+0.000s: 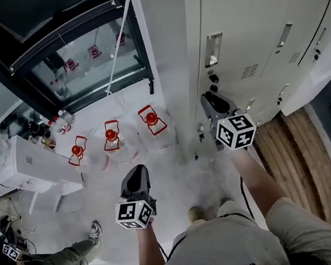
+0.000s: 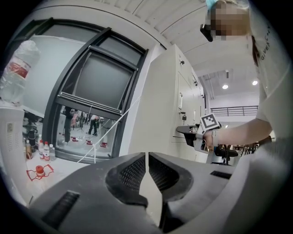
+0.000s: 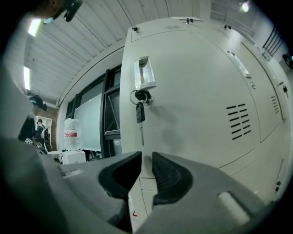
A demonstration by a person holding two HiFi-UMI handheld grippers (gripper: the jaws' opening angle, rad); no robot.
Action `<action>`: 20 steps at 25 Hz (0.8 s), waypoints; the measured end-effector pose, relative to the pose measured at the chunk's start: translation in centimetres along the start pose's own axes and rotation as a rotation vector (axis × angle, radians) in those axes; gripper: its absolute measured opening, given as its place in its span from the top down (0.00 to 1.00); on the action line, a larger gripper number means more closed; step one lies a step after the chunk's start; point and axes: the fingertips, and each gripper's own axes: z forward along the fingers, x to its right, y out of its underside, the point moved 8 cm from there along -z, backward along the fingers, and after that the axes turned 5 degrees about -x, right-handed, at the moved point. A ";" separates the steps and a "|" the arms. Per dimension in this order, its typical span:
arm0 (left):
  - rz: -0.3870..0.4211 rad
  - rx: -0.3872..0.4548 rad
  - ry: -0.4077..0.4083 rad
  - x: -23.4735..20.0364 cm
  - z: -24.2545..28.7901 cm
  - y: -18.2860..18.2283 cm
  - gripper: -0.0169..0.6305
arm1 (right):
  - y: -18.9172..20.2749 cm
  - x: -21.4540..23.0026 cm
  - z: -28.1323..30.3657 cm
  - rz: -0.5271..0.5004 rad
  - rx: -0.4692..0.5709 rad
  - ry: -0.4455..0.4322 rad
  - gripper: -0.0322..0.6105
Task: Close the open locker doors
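- A pale floor (image 1: 180, 183) is spreading under the person, whose shirt (image 1: 237, 261) is showing "GIVENCH" print.
- The left gripper (image 2: 147, 171) is hanging empty, its jaws all but together.
- The right gripper (image 3: 146, 176) is pointing, narrowly parted and empty, at a closed cream locker door (image 3: 197, 105) with a key (image 3: 139, 112) dangling.
- Farther along, another door (image 1: 317, 81) is standing open.
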 end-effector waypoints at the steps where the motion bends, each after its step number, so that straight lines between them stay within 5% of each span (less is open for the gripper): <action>1: -0.002 -0.004 -0.002 0.1 -0.1 0.2 0.95 | 0.1 0.0 0.0 -0.002 -0.006 0.002 0.84; 20: -0.053 -0.065 0.003 3.1 -1.4 4.9 0.95 | 2.0 1.1 -2.8 0.007 0.000 -0.053 0.86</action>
